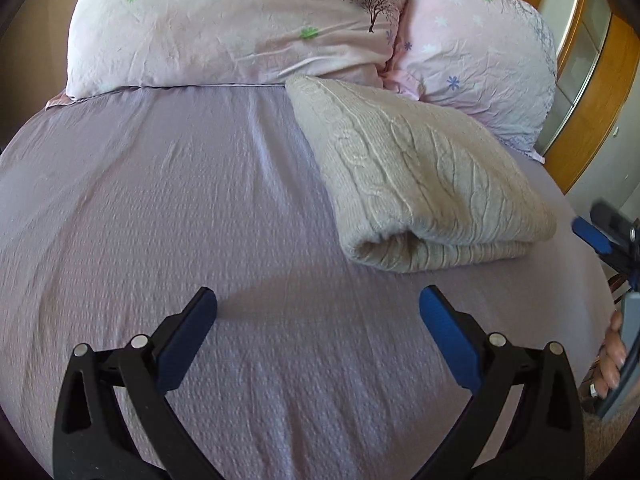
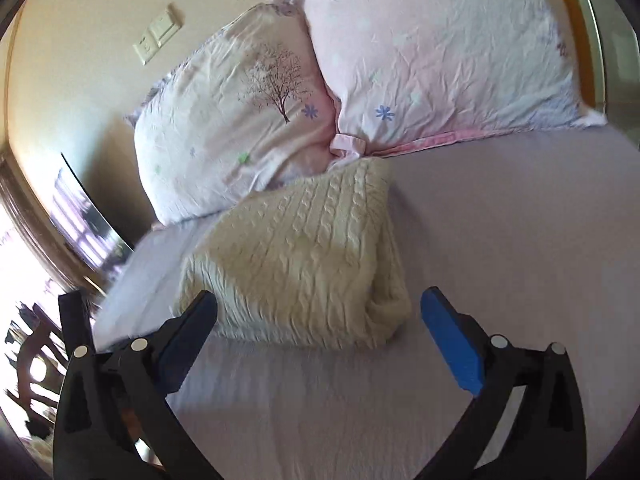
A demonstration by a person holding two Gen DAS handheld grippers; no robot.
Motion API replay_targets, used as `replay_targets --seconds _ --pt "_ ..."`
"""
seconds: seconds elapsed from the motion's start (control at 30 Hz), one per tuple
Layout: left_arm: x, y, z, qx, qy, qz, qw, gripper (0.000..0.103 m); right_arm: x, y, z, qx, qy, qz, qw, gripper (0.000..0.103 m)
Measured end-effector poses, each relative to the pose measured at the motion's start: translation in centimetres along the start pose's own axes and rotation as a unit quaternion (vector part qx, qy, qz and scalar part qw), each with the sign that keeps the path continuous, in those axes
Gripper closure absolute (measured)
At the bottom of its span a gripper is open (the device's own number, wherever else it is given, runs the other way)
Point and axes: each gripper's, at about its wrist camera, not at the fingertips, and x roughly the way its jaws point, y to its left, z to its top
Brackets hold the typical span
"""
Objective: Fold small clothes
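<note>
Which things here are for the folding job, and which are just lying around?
For the job: sweater, already folded; left gripper, open; right gripper, open.

Just there: two pillows, bed sheet, wall switch.

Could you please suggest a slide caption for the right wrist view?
Open right gripper hovers before a folded cream cable-knit sweater on the lilac bedsheet, pillows behind.

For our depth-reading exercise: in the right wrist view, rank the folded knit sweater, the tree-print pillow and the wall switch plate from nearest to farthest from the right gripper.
1. Folded knit sweater: on the sheet just beyond the open right gripper, ahead and slightly left.
2. Tree-print pillow: behind the sweater, at the head of the bed.
3. Wall switch plate: on the wall, upper left, beyond the pillow.
</note>
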Motion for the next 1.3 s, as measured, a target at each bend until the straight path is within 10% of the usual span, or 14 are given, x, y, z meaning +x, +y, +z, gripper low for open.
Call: replay_targets --seconds 0.4,1.3 --pt "1.3 -2.0 -0.2 0.072 0.017 0.066 0.9951 0.002 5.2 2.9 -4.5 -0.089 0.104 -0.137 0.981 0.001" --pt "1.1 -2.0 -0.4 0.073 0.016 0.067 0.995 0.002 4.9 2.9 -5.1 -0.084 0.086 -0.143 0.982 0.001"
